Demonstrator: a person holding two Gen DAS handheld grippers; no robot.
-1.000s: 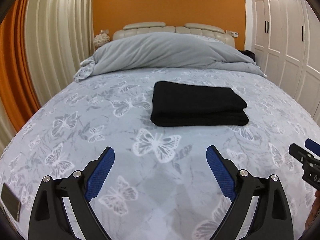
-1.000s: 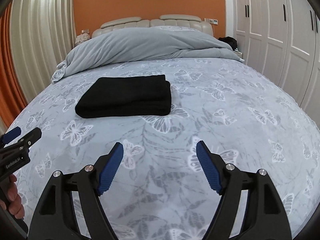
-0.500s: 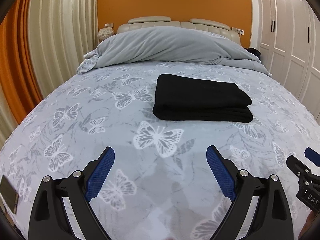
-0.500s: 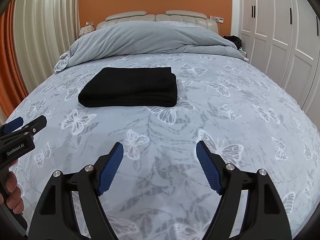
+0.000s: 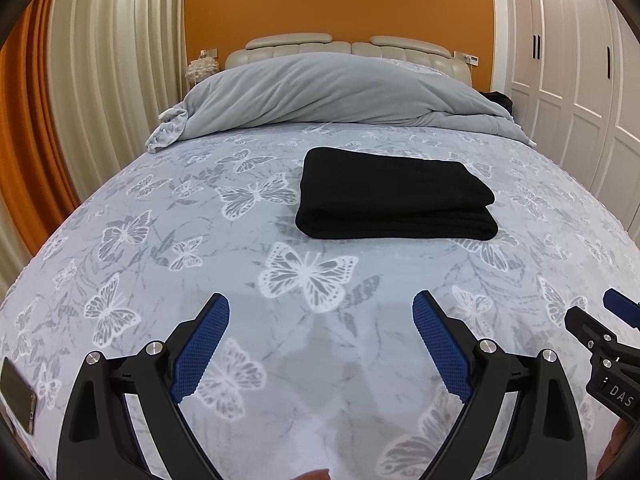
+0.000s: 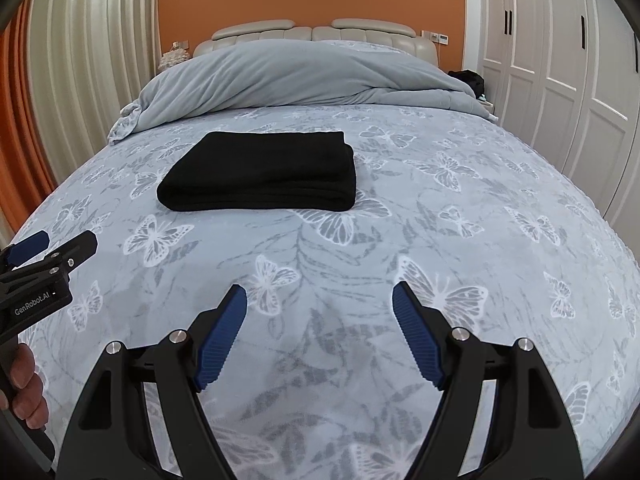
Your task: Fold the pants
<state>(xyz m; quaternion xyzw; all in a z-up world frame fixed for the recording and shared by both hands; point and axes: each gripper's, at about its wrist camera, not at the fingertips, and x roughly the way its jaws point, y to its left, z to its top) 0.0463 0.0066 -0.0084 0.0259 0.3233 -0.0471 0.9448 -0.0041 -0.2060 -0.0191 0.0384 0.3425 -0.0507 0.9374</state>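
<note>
The black pants [image 5: 394,200] lie folded into a neat rectangle on the butterfly-print bed cover [image 5: 160,248]; they also show in the right wrist view [image 6: 262,172]. My left gripper [image 5: 321,344] is open and empty, held above the cover well short of the pants. My right gripper [image 6: 319,330] is open and empty too, also near the foot of the bed. Each gripper shows at the edge of the other's view: the right one [image 5: 600,332] and the left one [image 6: 48,256].
A bunched grey duvet [image 5: 332,92] lies across the head of the bed by the beige headboard [image 5: 340,46]. A phone [image 5: 16,396] lies at the bed's near left edge. White wardrobe doors [image 6: 560,60] stand on the right, curtains [image 5: 100,80] on the left.
Both grippers have drawn back and tilted, so the folded pants sit lower in both views. The pants have not moved and both grippers stay open.
</note>
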